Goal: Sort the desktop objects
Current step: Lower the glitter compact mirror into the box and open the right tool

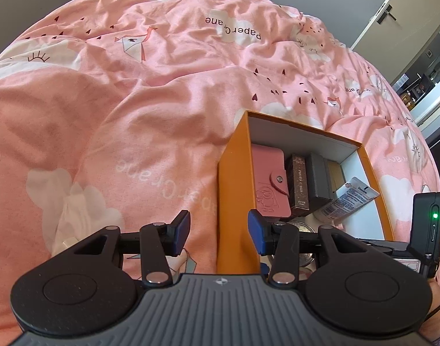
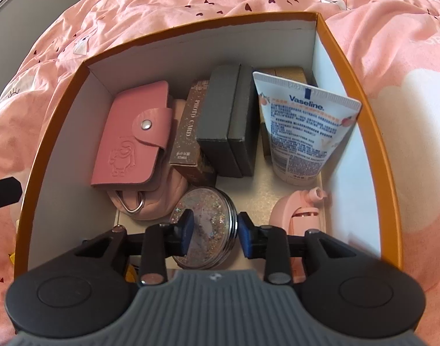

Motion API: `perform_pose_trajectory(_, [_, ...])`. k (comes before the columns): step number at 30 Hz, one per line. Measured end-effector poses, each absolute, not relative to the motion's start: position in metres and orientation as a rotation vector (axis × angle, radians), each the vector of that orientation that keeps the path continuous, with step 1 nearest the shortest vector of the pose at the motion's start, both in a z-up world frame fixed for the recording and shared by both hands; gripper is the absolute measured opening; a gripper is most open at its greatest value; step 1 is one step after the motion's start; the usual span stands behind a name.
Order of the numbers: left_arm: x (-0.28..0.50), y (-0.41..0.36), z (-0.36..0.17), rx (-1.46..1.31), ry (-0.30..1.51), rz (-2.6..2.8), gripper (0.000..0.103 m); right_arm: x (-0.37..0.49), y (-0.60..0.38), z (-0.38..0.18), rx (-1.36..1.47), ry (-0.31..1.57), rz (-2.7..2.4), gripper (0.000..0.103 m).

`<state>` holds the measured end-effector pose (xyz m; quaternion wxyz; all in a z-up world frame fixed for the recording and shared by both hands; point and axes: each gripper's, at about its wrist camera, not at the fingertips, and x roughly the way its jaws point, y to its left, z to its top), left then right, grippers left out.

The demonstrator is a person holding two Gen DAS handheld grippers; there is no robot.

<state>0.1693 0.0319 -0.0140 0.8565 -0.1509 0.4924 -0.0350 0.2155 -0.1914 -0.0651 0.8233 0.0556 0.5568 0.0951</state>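
Your round glitter compact mirror [image 2: 204, 227] lies inside the orange box [image 2: 55, 106], near its front wall, and your right gripper [image 2: 214, 235] hangs over it with the blue pads spread to either side. The left pad overlaps the mirror's rim; the right pad seems to stand just clear of it, though the angle makes contact hard to judge.

Behind the mirror, the box holds a pink snap wallet [image 2: 133, 135] toward the left wall, lying on a pink pouch [image 2: 159, 199] with a metal ring. Next come a brown photo-card box [image 2: 188, 127], two dark grey boxes [image 2: 225, 121] and a Vaseline tube [image 2: 303, 127] leaning near the right wall. A pink eyelash curler [image 2: 297, 210] sits in the front right corner.

Your left gripper [image 1: 218, 232] is open with nothing between its pads, straddling the box's left wall from above.

The box rests on a rumpled pink quilt [image 1: 133, 101] printed with paper cranes, clouds and small hearts. Beyond the bed's far edge stand a grey wall and a pale door [image 1: 393, 8] with a dark handle.
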Motion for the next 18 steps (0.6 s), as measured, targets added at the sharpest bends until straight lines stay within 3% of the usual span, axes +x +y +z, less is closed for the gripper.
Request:
perform_pose_trajectory(10, [0.157,0.044,-0.005,-0.323,1.025,-0.044,0.050,0.210,-0.186,-0.060,0.107,1.171,0.190,0.037])
perform_pose_trajectory(18, [0.134,0.062,0.017,-0.252,0.999,0.022,0.053,0.187,-0.171,-0.022,0.076,1.008,0.255,0.037])
